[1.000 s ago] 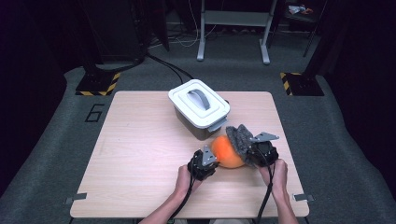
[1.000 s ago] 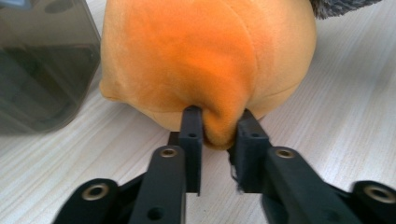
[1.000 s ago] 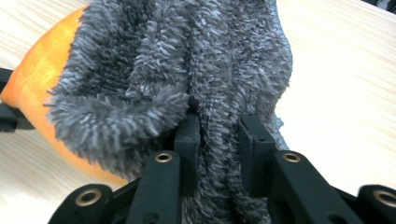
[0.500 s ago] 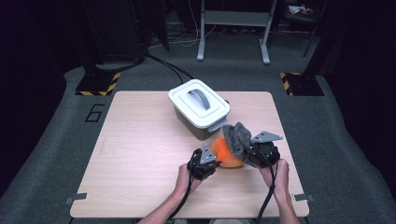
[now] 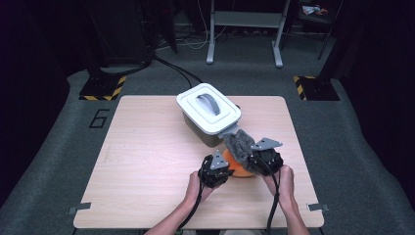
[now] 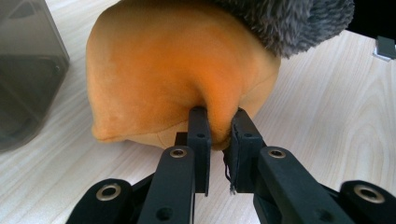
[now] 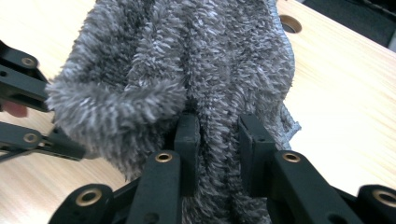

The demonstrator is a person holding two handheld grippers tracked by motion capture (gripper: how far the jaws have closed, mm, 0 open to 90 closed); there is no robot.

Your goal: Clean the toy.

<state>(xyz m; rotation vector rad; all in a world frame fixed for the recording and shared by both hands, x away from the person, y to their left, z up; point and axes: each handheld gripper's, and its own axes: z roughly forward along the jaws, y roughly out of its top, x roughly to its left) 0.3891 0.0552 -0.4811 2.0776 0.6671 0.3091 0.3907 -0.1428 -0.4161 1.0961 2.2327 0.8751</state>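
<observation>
Tongs, two: left tongs [image 6: 218, 123] pinch one orange plush [image 6: 163, 70], right tongs [image 7: 218, 133] clamp one grey fuzzy cloth [image 7: 187, 60].

The left hand-held gripper [image 5: 221, 165] has just been closing its jaws, and a fold of the orange plush [image 6: 173, 74] is now pinched tight between them at its near lower edge. The right hand-held gripper [image 5: 254, 157], clamped on the grey fuzzy cloth [image 5: 240, 144], has lifted a little and drifted toward the lidded box [image 5: 209, 108]. The cloth has come along: a second ago it lay bunched just ahead of that gripper over the plush; now it stretches up and away from it, its far end near the box's corner.
</observation>
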